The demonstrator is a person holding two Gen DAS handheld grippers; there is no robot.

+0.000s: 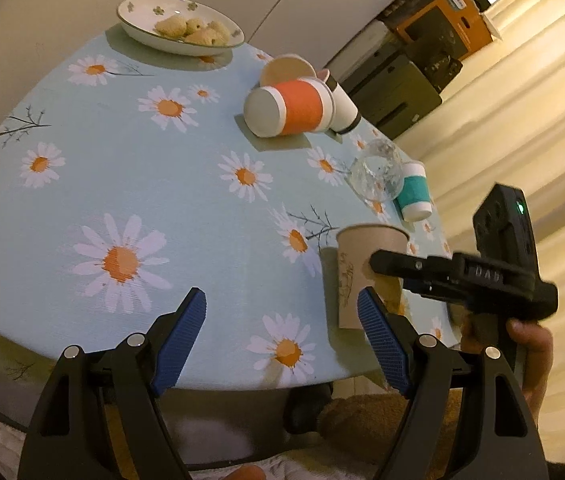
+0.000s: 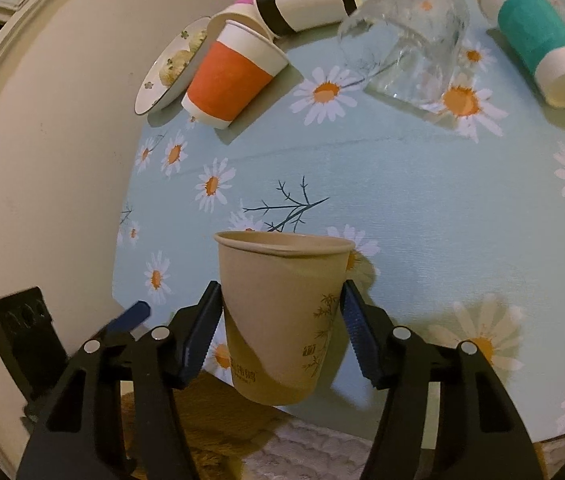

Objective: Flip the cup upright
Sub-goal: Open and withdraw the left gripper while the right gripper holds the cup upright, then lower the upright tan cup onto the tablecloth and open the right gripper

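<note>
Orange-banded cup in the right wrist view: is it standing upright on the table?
No. The orange-banded cup lies on its side on the daisy tablecloth, its open rim pointing toward the black-banded cup.

The right gripper (image 2: 280, 320) is closed on the brown paper cup (image 2: 282, 312), one pad on each side, holding it upright. The left gripper (image 1: 282, 332) stays apart, its jaws wide and holding nothing.
</note>
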